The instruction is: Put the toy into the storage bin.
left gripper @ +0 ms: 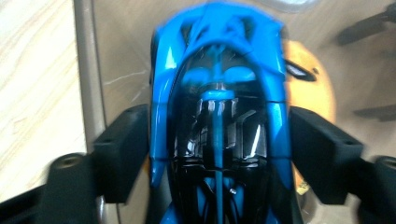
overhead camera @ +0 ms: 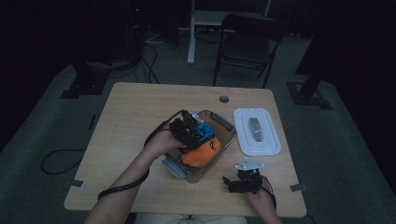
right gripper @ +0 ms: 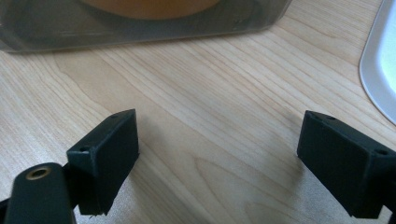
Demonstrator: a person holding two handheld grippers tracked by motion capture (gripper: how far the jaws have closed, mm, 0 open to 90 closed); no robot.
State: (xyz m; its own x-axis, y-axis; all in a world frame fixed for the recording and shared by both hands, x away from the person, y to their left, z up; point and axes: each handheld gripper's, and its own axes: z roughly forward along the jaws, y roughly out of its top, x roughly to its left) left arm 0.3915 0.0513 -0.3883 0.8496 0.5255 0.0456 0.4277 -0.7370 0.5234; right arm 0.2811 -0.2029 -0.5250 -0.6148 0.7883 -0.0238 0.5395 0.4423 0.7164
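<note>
A blue and black toy car (left gripper: 219,116) sits between the jaws of my left gripper (left gripper: 219,154), nose pointing away from the camera. The pads stand at its flanks with thin slivers of gap, so the jaws look open around it. In the high view the car (overhead camera: 204,132) and left gripper (overhead camera: 194,133) hang over a clear plastic container (overhead camera: 224,122). An orange plush toy (overhead camera: 203,151) lies inside the container, beside and below the car (left gripper: 313,79). My right gripper (overhead camera: 231,184) rests low over the table near the front edge, open and with nothing between its jaws (right gripper: 219,158).
A white lid (overhead camera: 257,130) lies flat on the wooden table (overhead camera: 130,116) to the right of the container; its edge (right gripper: 380,60) lies to the right of the right gripper. The container's wall (right gripper: 140,28) stands just ahead of the right gripper. A folding chair (overhead camera: 247,32) stands behind the table.
</note>
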